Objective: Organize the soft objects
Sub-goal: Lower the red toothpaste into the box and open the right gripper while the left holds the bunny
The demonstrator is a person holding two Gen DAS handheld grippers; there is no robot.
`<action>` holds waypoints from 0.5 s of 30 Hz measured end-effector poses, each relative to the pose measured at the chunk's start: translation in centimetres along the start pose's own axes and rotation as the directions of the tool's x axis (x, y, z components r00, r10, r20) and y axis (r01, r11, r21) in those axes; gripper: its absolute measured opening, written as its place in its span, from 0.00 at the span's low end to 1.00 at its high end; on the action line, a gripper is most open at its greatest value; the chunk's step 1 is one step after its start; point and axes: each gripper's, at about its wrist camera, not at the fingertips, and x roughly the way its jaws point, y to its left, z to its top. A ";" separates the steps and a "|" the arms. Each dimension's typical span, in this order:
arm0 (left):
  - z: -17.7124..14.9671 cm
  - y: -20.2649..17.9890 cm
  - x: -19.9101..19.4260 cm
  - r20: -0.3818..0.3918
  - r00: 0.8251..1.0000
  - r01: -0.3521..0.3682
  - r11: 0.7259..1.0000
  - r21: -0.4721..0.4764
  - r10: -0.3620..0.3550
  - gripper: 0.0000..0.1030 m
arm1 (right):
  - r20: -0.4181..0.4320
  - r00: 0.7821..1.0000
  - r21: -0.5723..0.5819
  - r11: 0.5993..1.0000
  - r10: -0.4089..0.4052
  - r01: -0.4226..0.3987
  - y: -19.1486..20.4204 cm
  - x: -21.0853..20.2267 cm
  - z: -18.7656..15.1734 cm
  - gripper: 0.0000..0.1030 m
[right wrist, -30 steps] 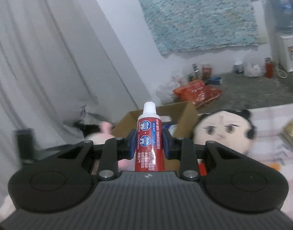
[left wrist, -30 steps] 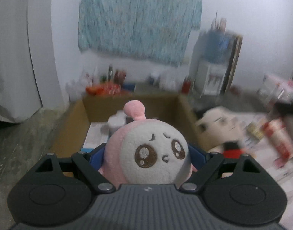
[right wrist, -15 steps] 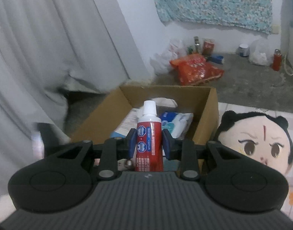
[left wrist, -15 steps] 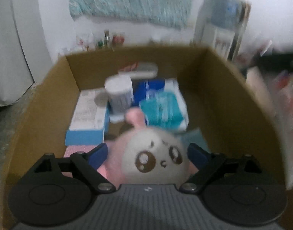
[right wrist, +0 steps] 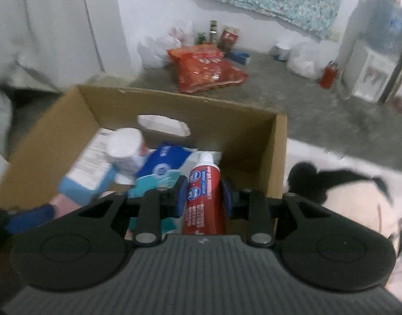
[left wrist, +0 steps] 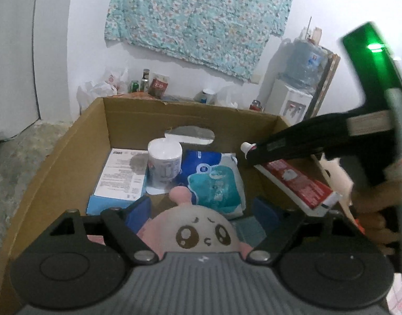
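Observation:
My left gripper (left wrist: 202, 210) is open inside the cardboard box (left wrist: 88, 134). The pink and white plush (left wrist: 201, 233) lies between its blue pads, which stand apart from it. My right gripper (right wrist: 203, 195) is shut on a red toothpaste tube (right wrist: 203, 197) and holds it over the box's right side; in the left wrist view the tube (left wrist: 292, 178) shows slanting over the right wall. The box (right wrist: 240, 120) holds a white cup (left wrist: 164, 165), blue tissue packs (left wrist: 214, 181) and a white-labelled box (left wrist: 119, 176).
A black-haired plush doll (right wrist: 353, 197) lies outside the box to the right. A red snack bag (right wrist: 208, 71), bottles and plastic bags sit on the concrete floor by the wall. A water dispenser (left wrist: 292, 97) stands at the back right.
My left gripper went down into the box and opened, letting go of the pink plush. My right gripper moved over the box with the toothpaste tube still held.

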 end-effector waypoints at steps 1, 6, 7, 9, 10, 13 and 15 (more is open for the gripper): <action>0.0 0.0 0.0 0.005 1.000 0.004 1.000 -0.004 -0.004 0.84 | -0.010 0.999 -0.024 0.999 -0.031 0.031 0.2 0.7 0.3 0.26; 0.0 0.1 -0.3 0.034 0.999 -0.003 1.000 -0.006 0.003 0.84 | -0.066 0.994 0.026 0.995 -0.090 0.091 1.0 2.8 2.0 0.25; 0.1 0.1 -0.4 0.041 0.999 0.000 1.000 -0.007 0.001 0.84 | -0.085 0.990 0.004 0.994 -0.110 0.111 1.0 3.2 2.2 0.26; 0.1 0.1 -0.5 0.053 0.999 -0.003 1.000 -0.008 0.003 0.84 | -0.116 0.981 -0.056 0.988 -0.153 0.147 1.4 4.4 2.8 0.25; 0.1 0.1 -0.5 0.054 0.999 -0.004 1.000 -0.008 0.005 0.84 | -0.128 0.978 -0.071 0.985 -0.163 0.155 1.5 4.9 3.3 0.25; 0.2 0.0 -0.4 0.048 0.999 0.001 1.000 -0.009 -0.001 0.84 | -0.173 0.968 -0.177 0.973 -0.180 0.149 1.7 6.5 3.9 0.27; 0.1 0.1 -0.3 0.048 0.999 0.007 1.000 -0.007 -0.006 0.84 | -0.189 0.959 -0.264 0.952 -0.211 0.157 2.6 7.3 4.1 0.33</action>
